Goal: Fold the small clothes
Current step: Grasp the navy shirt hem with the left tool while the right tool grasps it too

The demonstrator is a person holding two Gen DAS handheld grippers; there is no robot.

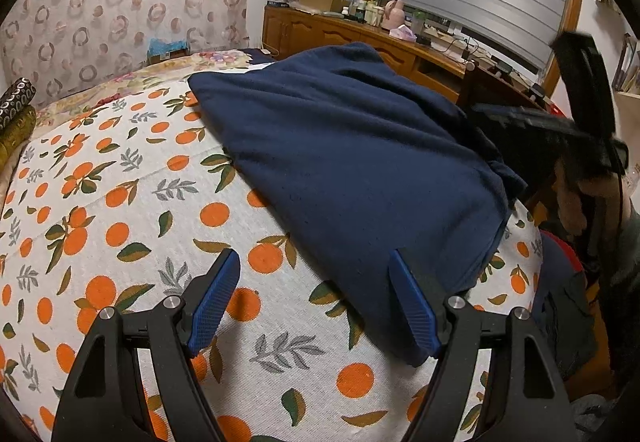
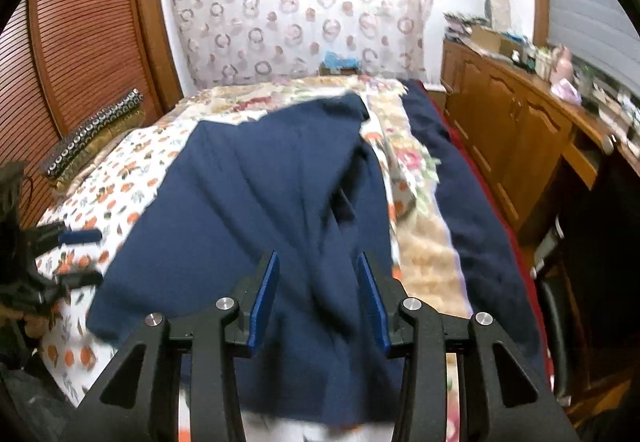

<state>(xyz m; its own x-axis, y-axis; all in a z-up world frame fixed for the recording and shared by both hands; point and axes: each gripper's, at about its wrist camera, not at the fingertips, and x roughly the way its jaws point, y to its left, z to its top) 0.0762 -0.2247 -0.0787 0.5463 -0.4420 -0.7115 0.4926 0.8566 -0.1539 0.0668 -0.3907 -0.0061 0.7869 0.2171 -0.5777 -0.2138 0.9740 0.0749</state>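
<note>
A navy blue garment [image 1: 352,162] lies on a bed cover printed with oranges [image 1: 120,210]. My left gripper [image 1: 316,262] is open just above the cover, its right finger over the garment's near left corner. In the right wrist view the garment [image 2: 260,182] spreads out in front with creases down its middle. My right gripper [image 2: 318,262] is open over the garment's near edge, with cloth showing between its jaws. The right gripper also shows in the left wrist view [image 1: 560,134], at the garment's right edge. The left gripper shows at the left in the right wrist view [image 2: 76,254].
A wooden cabinet [image 2: 512,138] with cluttered top runs along the bed's right side. A patterned curtain [image 2: 300,10] hangs behind the bed. Rolled dark cushions [image 2: 96,134] lie at the far left. A second navy cloth [image 2: 460,178] lies along the bed's right edge.
</note>
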